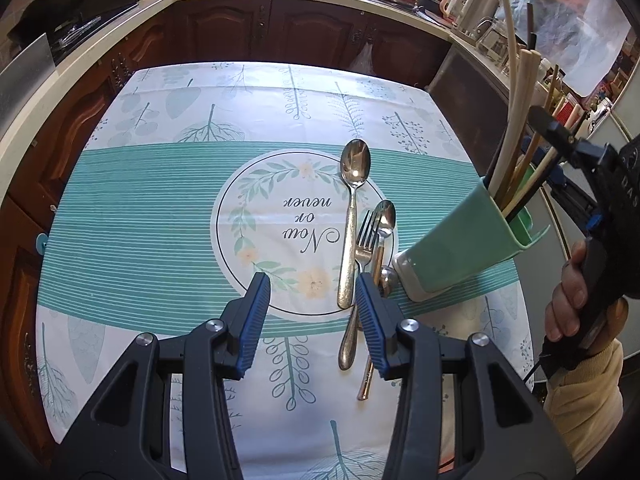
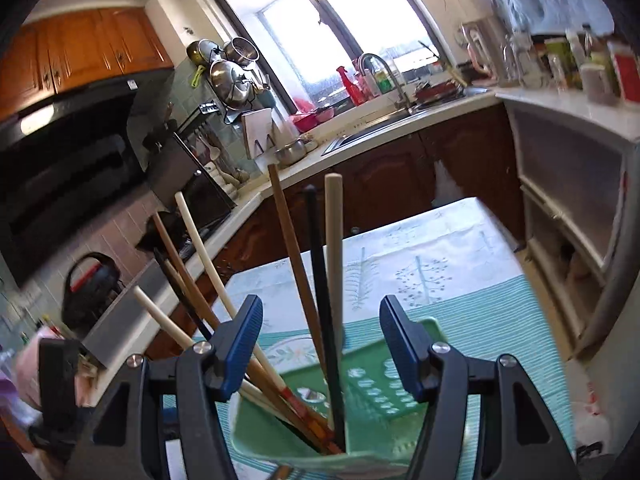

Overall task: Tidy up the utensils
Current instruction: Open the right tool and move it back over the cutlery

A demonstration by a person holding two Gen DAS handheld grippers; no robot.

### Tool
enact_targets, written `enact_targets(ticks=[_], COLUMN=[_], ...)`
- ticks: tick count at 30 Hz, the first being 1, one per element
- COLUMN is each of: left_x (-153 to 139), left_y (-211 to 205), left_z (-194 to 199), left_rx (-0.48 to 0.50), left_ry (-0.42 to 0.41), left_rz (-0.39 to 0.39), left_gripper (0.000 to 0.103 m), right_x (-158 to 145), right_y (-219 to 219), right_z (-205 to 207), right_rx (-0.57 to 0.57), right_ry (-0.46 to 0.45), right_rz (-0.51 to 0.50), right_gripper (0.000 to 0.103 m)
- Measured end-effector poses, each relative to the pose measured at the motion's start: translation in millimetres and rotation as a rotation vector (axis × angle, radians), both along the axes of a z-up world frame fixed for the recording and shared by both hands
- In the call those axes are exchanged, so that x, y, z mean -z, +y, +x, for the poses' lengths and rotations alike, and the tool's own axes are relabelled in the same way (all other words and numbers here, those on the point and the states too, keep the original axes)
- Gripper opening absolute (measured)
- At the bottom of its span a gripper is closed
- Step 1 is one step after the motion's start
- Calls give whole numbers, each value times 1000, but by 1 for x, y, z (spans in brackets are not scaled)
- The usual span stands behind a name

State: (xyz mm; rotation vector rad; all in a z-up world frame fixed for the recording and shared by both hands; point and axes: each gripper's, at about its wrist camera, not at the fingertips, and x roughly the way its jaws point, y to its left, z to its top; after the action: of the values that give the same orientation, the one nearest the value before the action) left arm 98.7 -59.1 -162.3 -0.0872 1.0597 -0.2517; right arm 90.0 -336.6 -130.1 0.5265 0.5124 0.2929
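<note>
A green utensil holder (image 1: pixel 464 240) stands at the right of the table with several chopsticks (image 1: pixel 516 120) in it. It also shows in the right wrist view (image 2: pixel 360 412) with its chopsticks (image 2: pixel 332 280). A large spoon (image 1: pixel 352 216), a fork (image 1: pixel 366 240) and a small spoon (image 1: pixel 384 220) lie on the tablecloth left of the holder. My left gripper (image 1: pixel 312 300) is open above the handles of these utensils. My right gripper (image 2: pixel 320 344) is open just above the holder's rim, its fingers either side of the chopsticks.
The table has a teal and white tablecloth (image 1: pixel 140 220). Dark wood cabinets (image 1: pixel 280 36) and a counter with a sink (image 2: pixel 380 120) surround it. Jars and kettles (image 1: pixel 472 12) crowd the right counter.
</note>
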Motion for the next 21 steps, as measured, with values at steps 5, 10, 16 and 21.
enact_targets(ticks=[5, 10, 16, 21], left_x=[0, 0, -1, -3], left_y=[0, 0, 2, 5], left_z=[-1, -2, -3, -4], left_rx=[3, 8, 10, 9], left_ry=[2, 1, -4, -11], left_rz=[-2, -9, -12, -15], left_gripper=[41, 41, 41, 41], right_x=[-8, -25, -38, -52], right_y=[14, 43, 71, 90], right_z=[15, 13, 2, -16], right_rx=[-136, -238, -314, -306], right_ry=[5, -15, -28, -79], right_rz=[92, 74, 34, -51], right_gripper=[62, 64, 68, 68])
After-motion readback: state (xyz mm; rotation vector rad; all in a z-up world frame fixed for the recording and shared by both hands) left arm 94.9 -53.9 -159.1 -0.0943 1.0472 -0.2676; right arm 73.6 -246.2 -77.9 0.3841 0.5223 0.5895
